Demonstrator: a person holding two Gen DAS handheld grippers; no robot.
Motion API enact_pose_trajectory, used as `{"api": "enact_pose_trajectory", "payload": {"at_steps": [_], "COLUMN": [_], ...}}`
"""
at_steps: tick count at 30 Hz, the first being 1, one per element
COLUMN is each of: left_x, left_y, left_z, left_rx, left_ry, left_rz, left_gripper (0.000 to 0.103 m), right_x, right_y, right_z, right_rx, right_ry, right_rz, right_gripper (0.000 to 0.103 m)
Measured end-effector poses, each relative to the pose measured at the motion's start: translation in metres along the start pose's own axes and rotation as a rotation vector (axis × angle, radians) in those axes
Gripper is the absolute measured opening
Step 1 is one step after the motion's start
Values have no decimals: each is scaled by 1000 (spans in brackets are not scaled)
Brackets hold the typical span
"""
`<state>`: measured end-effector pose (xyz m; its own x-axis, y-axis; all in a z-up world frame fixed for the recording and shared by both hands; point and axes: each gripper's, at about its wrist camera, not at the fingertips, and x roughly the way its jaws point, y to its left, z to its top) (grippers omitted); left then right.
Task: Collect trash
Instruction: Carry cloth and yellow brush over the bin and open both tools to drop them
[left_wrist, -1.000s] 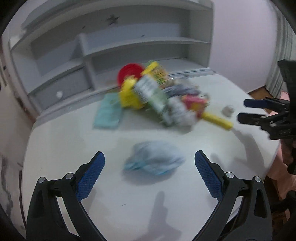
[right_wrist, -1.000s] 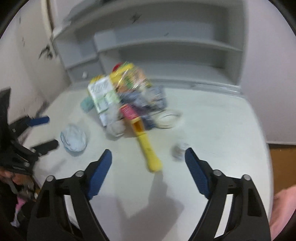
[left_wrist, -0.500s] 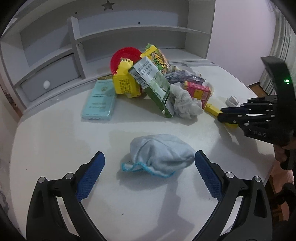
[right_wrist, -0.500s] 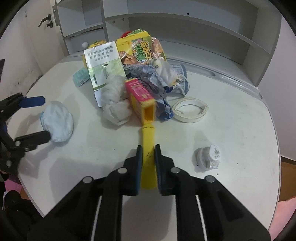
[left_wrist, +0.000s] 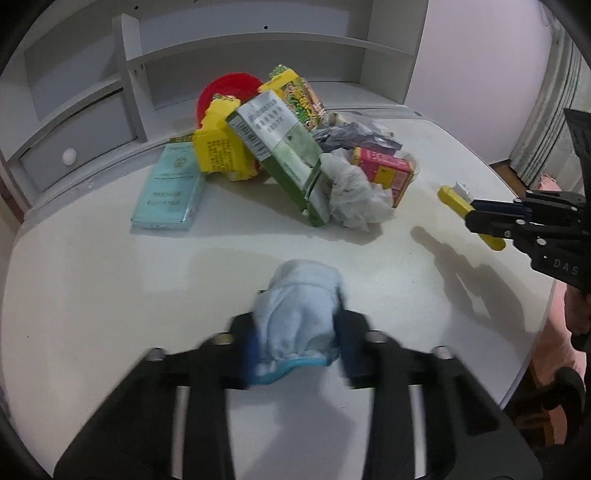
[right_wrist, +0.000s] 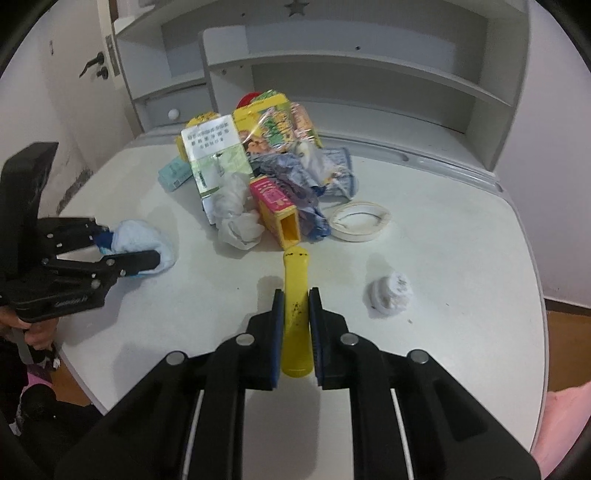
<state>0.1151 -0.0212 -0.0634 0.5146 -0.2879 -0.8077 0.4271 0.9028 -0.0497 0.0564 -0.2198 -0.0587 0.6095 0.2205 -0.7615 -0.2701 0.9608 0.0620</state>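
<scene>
Crumpled pale-blue cloth (left_wrist: 299, 314) and yellow stick (right_wrist: 295, 306), each gripped.

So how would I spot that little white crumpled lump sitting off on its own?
Start at the round white table and find the trash pile near the shelves. Come forward past the roll of tape: the crumpled white paper wad lies alone, right of the yellow stick. Unlike the pile's wad, it touches nothing.
</scene>
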Motion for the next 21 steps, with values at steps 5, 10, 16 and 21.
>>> {"api": "enact_pose_trajectory", "payload": {"at_steps": [5,10,16,21], "left_x": [-3,-2,6,14], "left_y": [-31,-96,-217,-331], "left_z": [13,34,57,58], "left_rx": [48,134,276,403], "left_ry": [-20,-64,-106,-119], "left_rz": [0,-66,-218,-381], "left_gripper": [20,20,20,20], "right_x": [-32,-74,-128,-164], "right_y": [-27,-88,-172,-232], "right_z": [-16,-56,-137,-216], "right_rx": [74,230,439,620], "right_ry": [-54,-114,-149,-144], "right_rz": [-32,-124,-308,-438], "right_gripper": [14,14,14,14]}}
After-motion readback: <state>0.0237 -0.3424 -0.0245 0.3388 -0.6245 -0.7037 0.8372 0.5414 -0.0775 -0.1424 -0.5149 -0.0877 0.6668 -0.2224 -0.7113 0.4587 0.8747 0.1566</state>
